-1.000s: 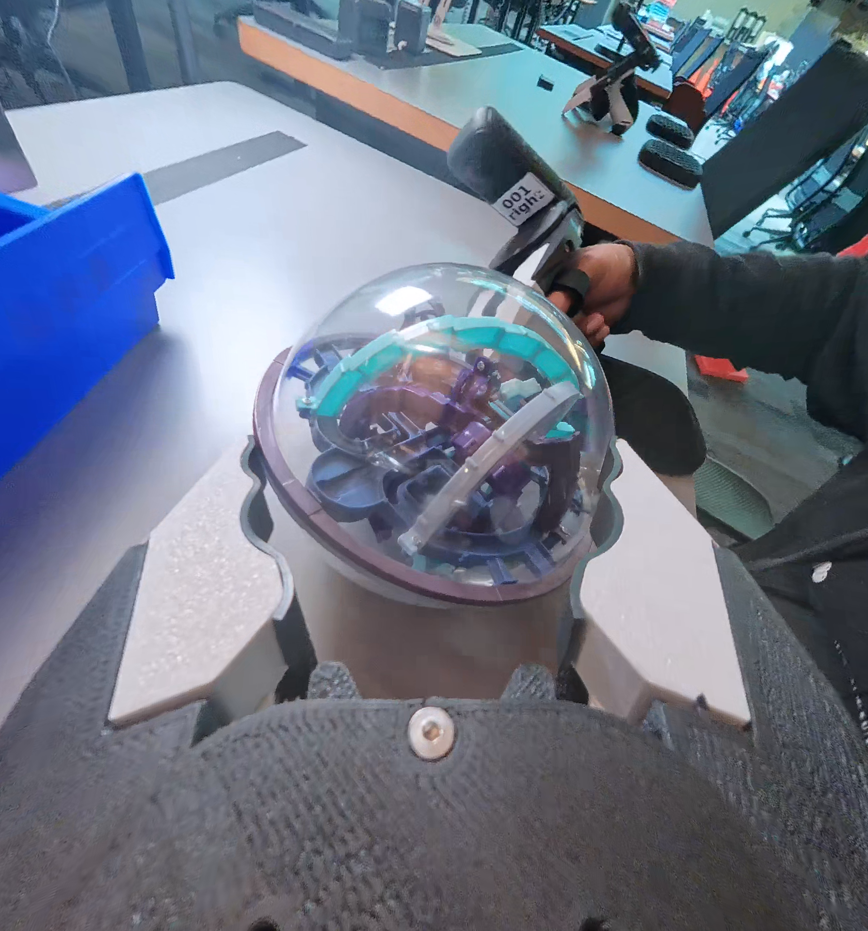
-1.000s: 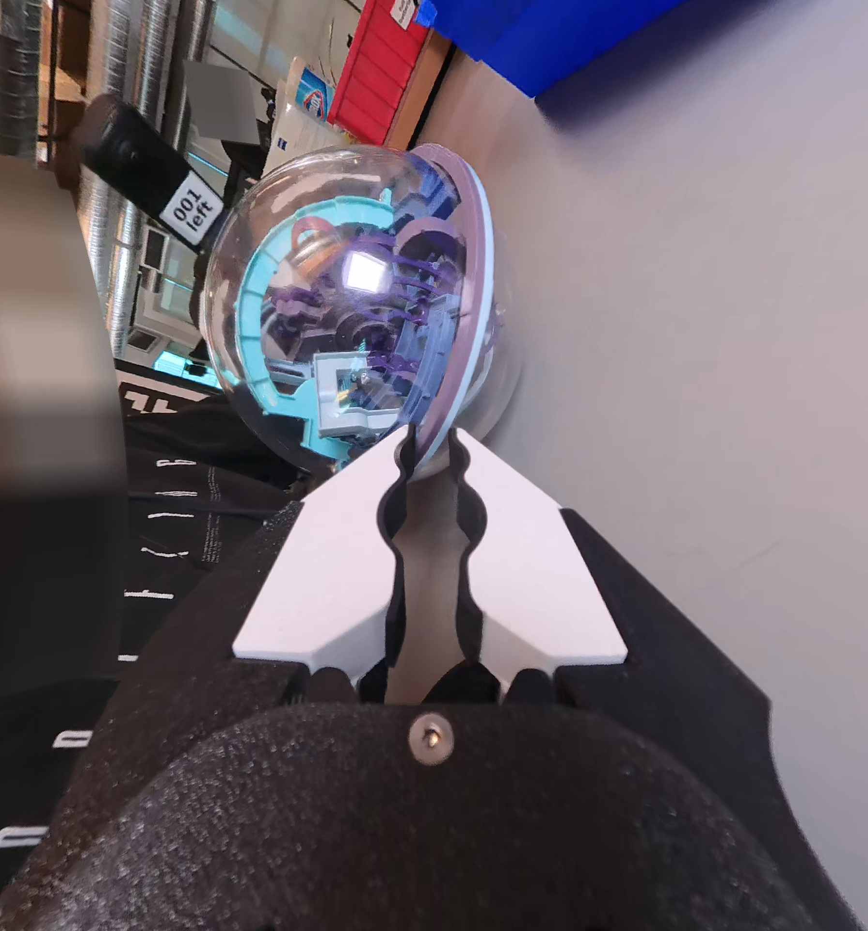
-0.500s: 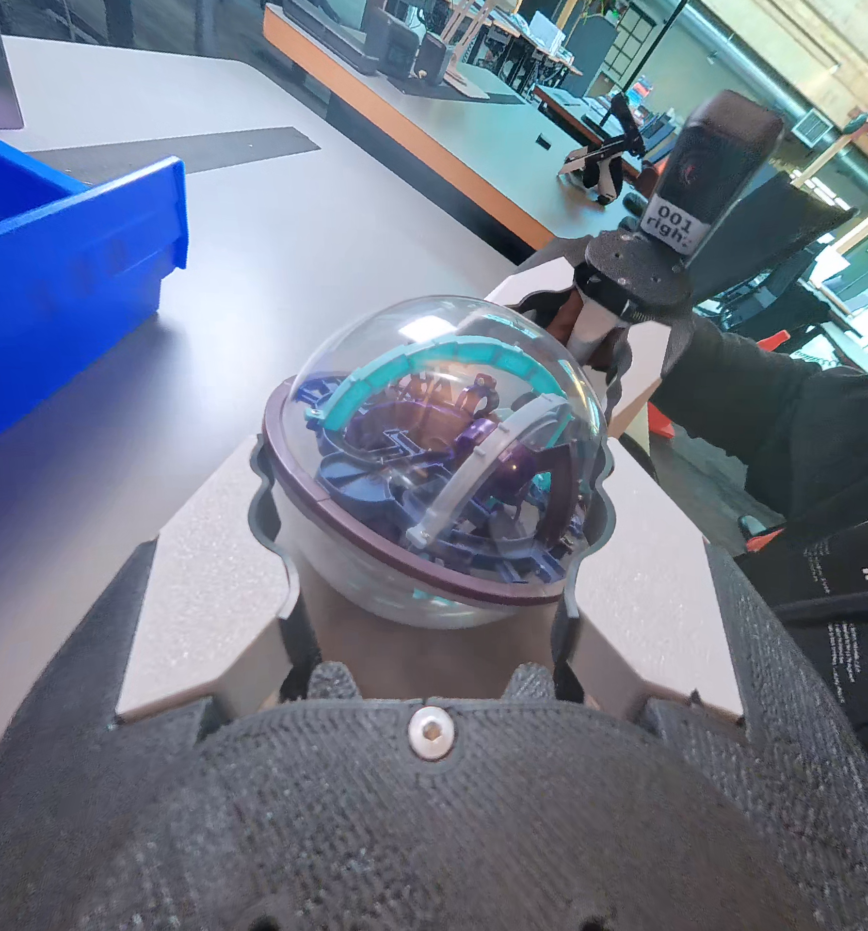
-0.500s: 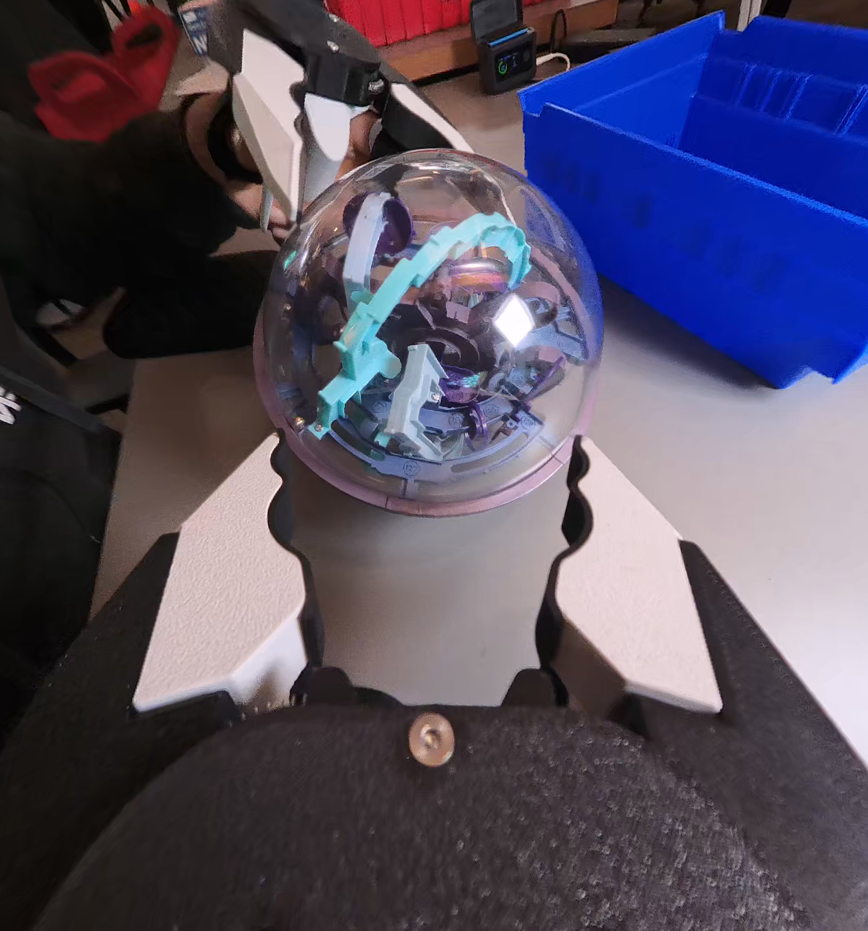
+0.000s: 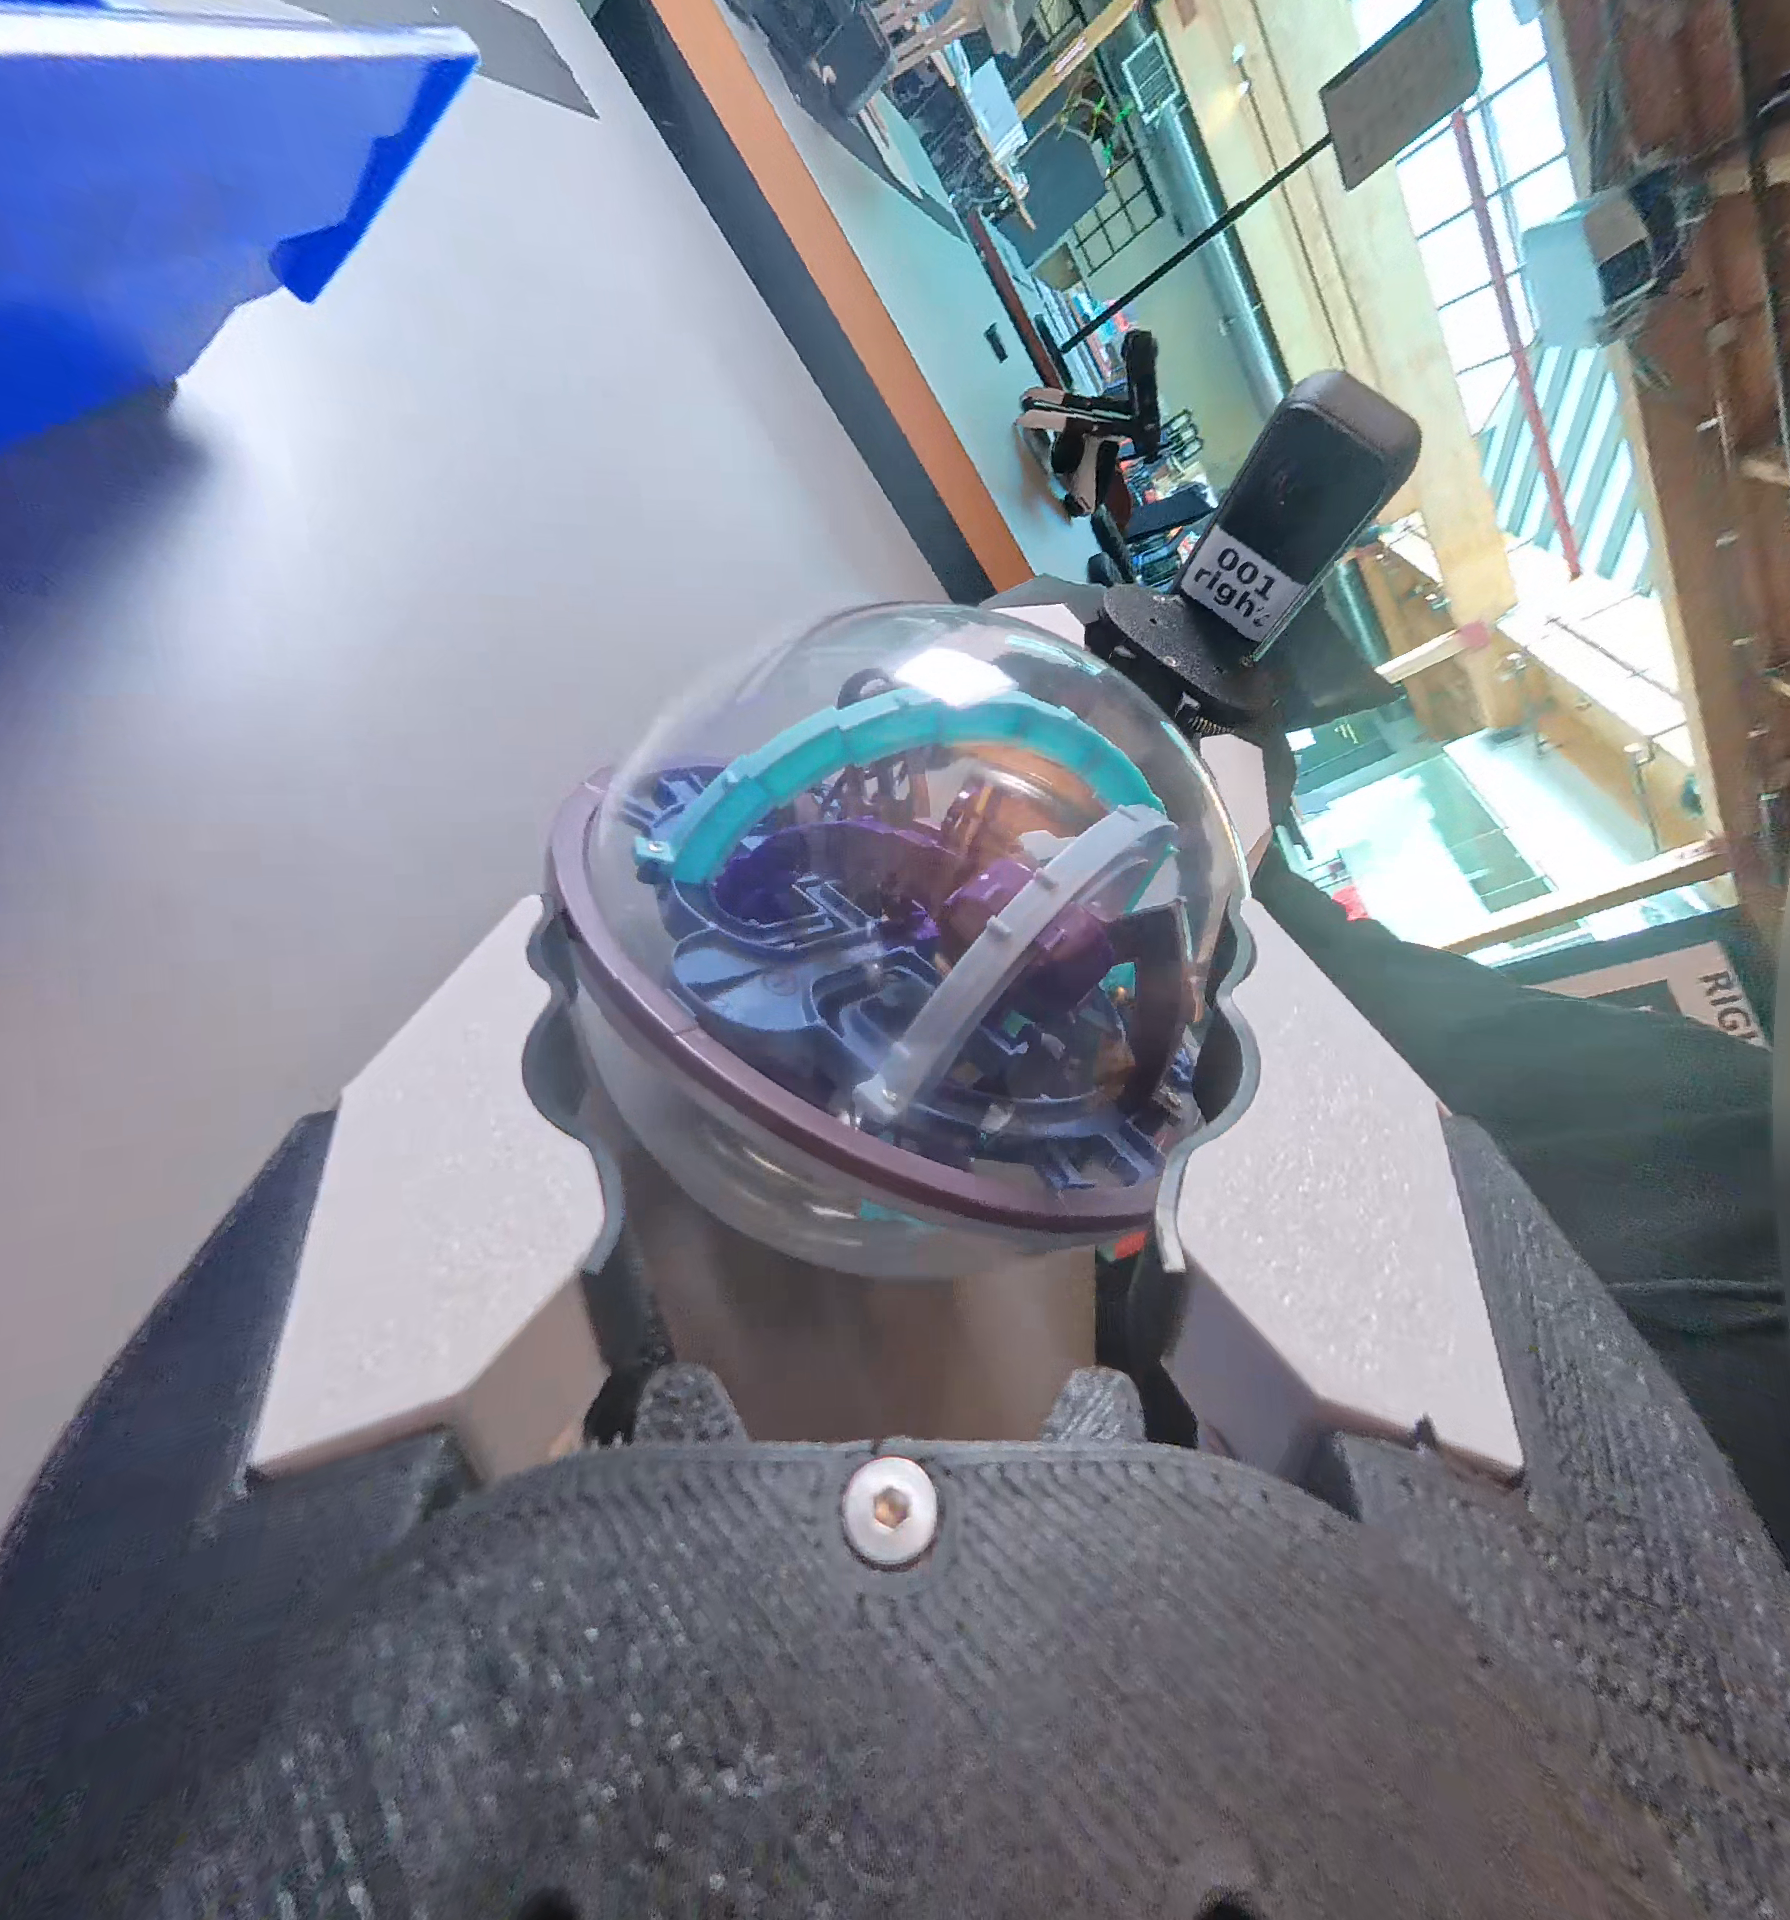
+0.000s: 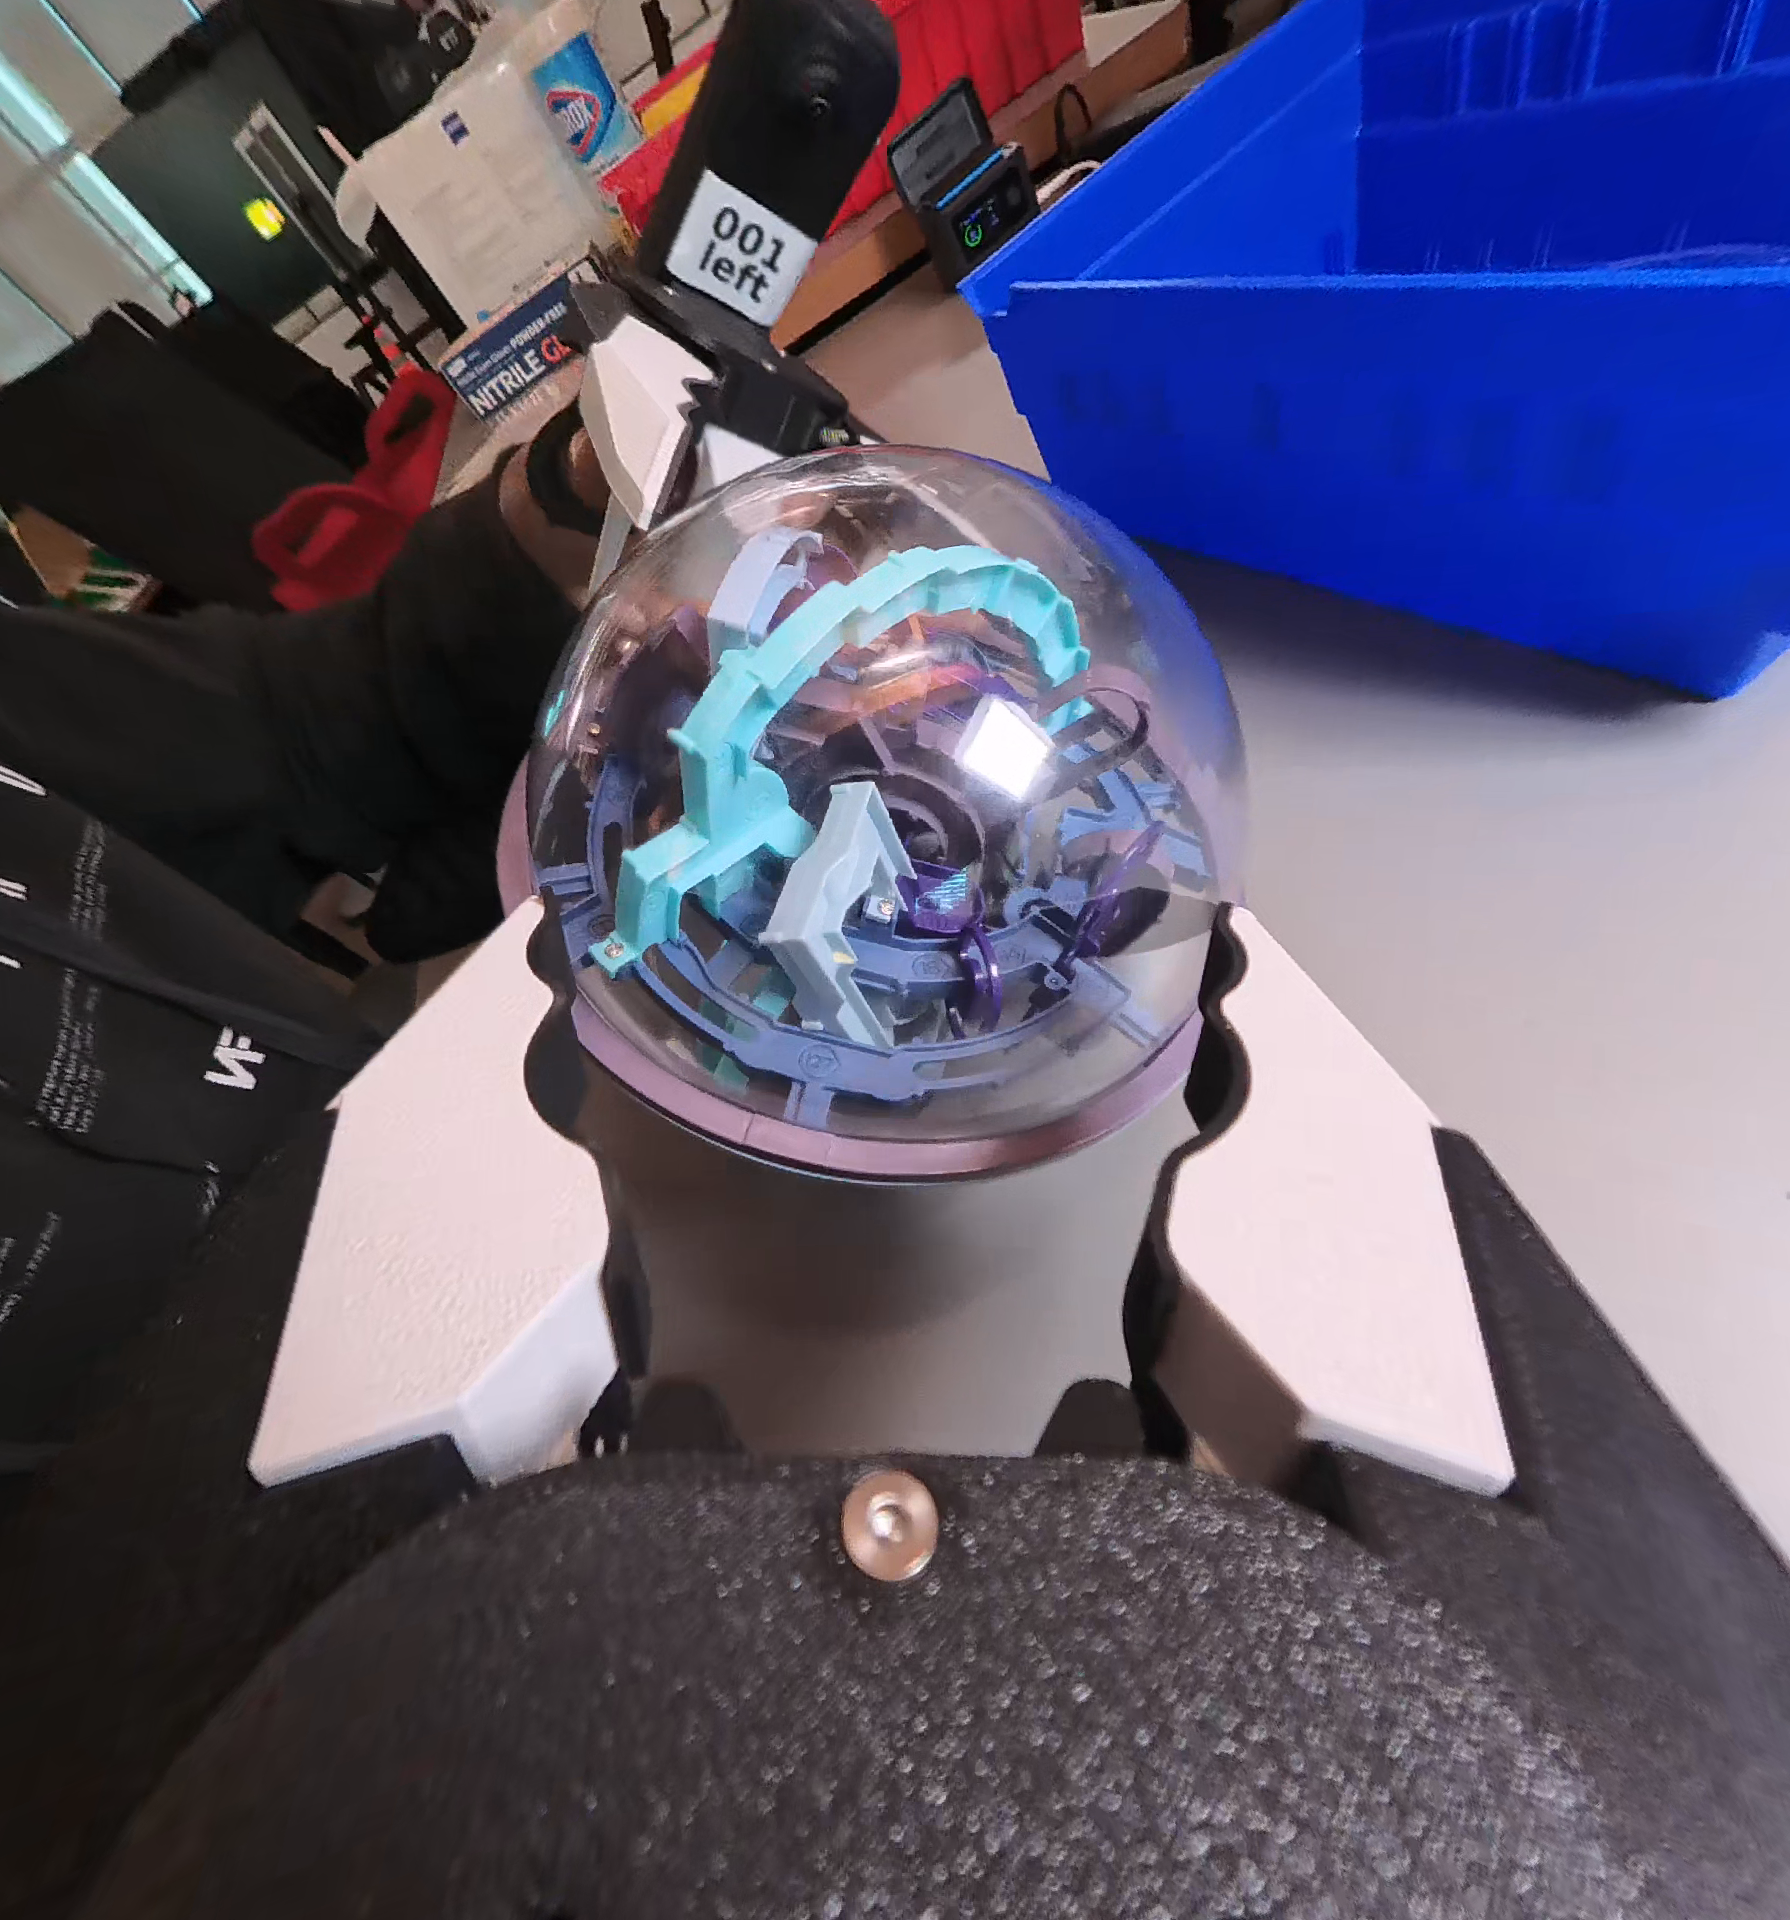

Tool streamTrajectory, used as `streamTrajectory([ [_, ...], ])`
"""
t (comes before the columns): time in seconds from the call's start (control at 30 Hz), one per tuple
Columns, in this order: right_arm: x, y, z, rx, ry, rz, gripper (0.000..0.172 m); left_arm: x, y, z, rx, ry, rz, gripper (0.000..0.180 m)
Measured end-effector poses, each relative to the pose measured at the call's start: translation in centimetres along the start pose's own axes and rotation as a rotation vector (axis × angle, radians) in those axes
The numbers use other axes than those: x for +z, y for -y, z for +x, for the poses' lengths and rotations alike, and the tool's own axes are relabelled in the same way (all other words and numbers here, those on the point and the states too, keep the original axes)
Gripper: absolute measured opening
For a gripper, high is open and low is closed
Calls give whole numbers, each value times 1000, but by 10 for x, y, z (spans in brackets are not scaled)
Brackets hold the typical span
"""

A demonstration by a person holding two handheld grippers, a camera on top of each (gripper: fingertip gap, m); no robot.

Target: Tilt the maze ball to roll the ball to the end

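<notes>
Left claw [image 5: 886, 997]: spread wide around the maze ball [image 5: 891, 935], both pads against its sides, holding it above the desk [image 5: 299, 727].
Right claw [image 6: 875, 997]: equally wide, pads at the sphere's sides near the purple rim.
Risk: smooth round shell can slip if one grip loosens; a too quick tilt may drop the inner ball, which I cannot find, off its track.
Blue bin [image 6: 1493, 364]: at the far desk edge, contents not visible.

Right claw [image 6: 886, 997] grips the maze ball [image 6: 875, 831]; blue bin [image 6: 1442, 343] behind.

White printed label [image 6: 740, 260] on each camera [image 6: 787, 94]; lettered blue carton [image 6: 512, 369].
</notes>
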State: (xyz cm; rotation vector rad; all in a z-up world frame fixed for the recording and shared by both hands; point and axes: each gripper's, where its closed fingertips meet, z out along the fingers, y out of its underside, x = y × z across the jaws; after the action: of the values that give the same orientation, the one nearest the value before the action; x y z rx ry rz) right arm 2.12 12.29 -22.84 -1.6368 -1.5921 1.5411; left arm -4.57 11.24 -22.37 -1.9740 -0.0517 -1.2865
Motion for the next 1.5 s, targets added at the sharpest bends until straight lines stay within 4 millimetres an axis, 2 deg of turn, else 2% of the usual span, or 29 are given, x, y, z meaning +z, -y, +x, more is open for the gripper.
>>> streamTrajectory([
  [0.1, 0, -3, 0, 18, 19, 6, 119, 0, 2, 2, 15, 12, -5, 118],
  [0.2, 2, -17, -1, 73, 68, -25, 117, -3, 9, 8, 81, 12, 19, 115],
  [0.33, 2, -29, 3, 158, 114, -27, 111, -21, 19, 31, 213, -109, 144, 129],
  [0.43, -4, -38, 3, 146, 129, -60, 103, -29, 2, 14, 434, 70, 127, 137],
  [0.53, -7, -42, 2, 127, 139, -77, 97, -6, -27, 6, 482, 108, 40, 142],
  [0.6, -5, -44, 1, 118, 135, -89, 92, 10, -35, 5, 516, 115, 2, 142],
  [0.73, 2, -66, -5, 26, 107, -204, 94, 18, -27, 12, 570, 100, -17, 141],
  [0.8, -2, -72, -9, -17, 113, -241, 95, 19, -24, 14, 577, 90, -20, 139],
  [0.9, -17, -66, -2, -104, 83, -246, 104, 22, -21, 19, 611, 72, -31, 136],
  [1.03, -37, -29, 11, -207, 38, -97, 123, 32, -13, 29, 651, 52, -41, 129],
  [1.13, -41, -12, 15, -242, 51, -18, 126, 42, -6, 40, 685, 25, -41, 124],
  [1.23, -30, -22, 11, -256, 93, -44, 130, 52, -4, 46, 715, 22, -51, 123],
  [1.33, -24, -30, 12, -286, 94, -35, 131, 54, -1, 50, 747, 35, -39, 126],
  [1.4, -21, -34, 13, -278, 96, -28, 130, 50, -1, 52, 741, 52, -20, 129],
  [1.5, -17, -45, 17, -291, 72, -69, 128, 30, -7, 47, 698, 88, 19, 137],
])
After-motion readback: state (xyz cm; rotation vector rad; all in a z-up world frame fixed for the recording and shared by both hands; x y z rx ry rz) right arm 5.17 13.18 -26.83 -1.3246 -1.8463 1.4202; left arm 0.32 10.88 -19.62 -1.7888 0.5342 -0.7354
